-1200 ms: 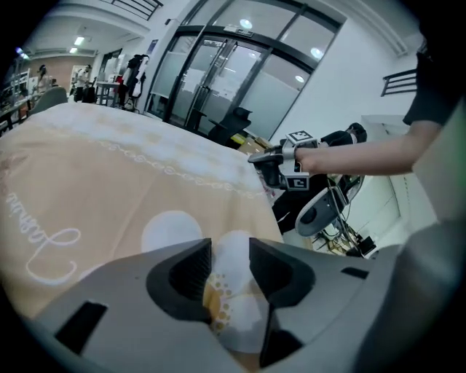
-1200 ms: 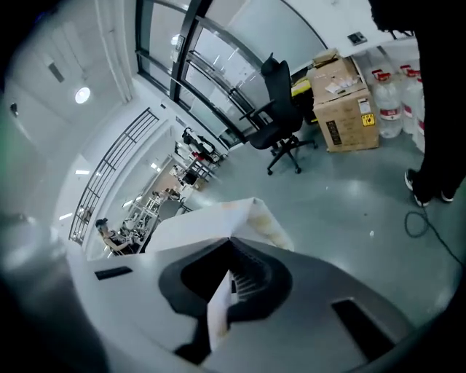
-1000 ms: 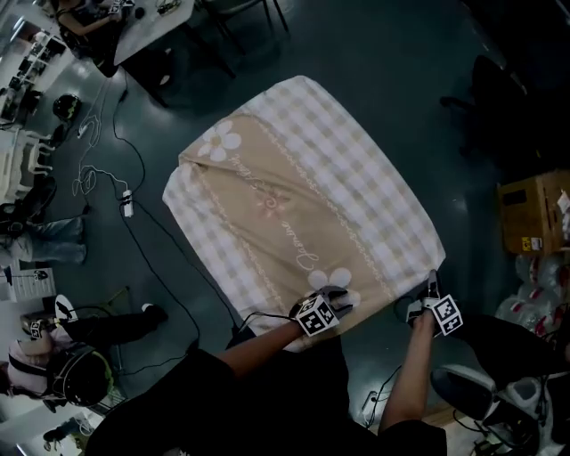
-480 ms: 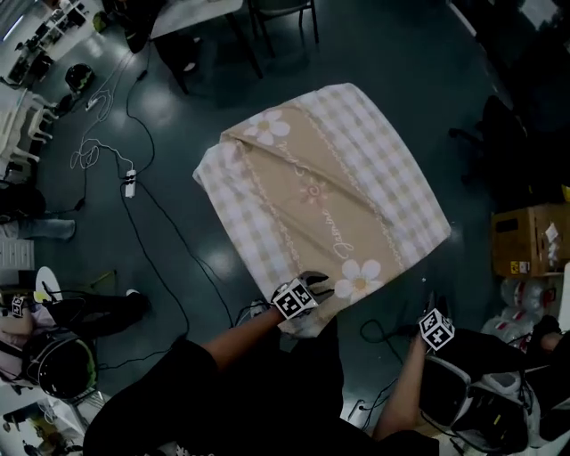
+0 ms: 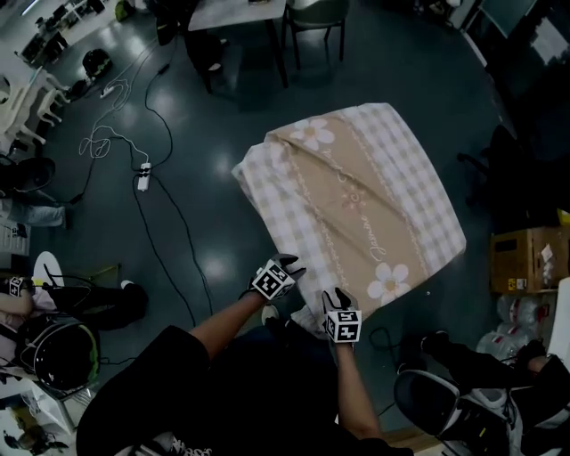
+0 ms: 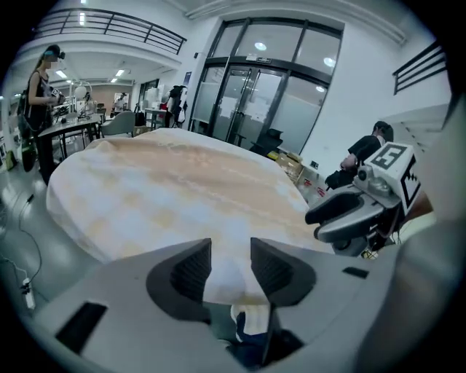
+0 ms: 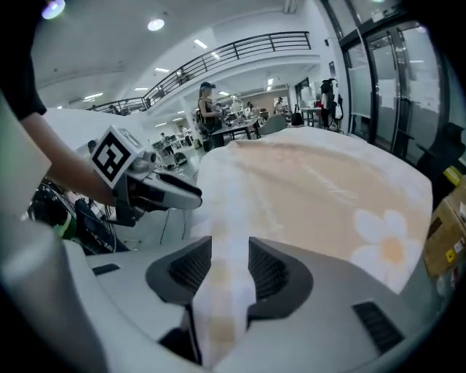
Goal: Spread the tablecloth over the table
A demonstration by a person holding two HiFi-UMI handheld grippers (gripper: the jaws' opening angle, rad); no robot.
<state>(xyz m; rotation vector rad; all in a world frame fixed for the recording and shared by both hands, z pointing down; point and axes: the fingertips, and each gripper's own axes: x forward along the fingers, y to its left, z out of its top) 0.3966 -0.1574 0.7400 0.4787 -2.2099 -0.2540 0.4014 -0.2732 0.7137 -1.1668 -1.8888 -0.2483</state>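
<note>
A beige tablecloth (image 5: 356,191) with white checks and daisies covers the table, seen at a slant in the head view. My left gripper (image 5: 272,279) is at its near left corner. In the left gripper view the cloth's hanging edge (image 6: 218,218) passes between the jaws of that gripper (image 6: 231,266), which stand apart. My right gripper (image 5: 341,321) is just beside it on the near edge. Its jaws (image 7: 229,266) are closing, with a fold of the cloth (image 7: 226,291) running between them. Each gripper shows in the other's view: the right gripper (image 6: 360,211), the left gripper (image 7: 145,186).
A cable and power strip (image 5: 142,176) lie on the dark floor to the left. A cardboard box (image 5: 525,258) and an office chair (image 5: 436,401) are at the right. Another table (image 5: 236,13) with chairs stands beyond. A person (image 6: 40,73) stands far left.
My right gripper let go of the near right corner and swung left to the near edge beside the left gripper. My left gripper slid left along the edge to the corner.
</note>
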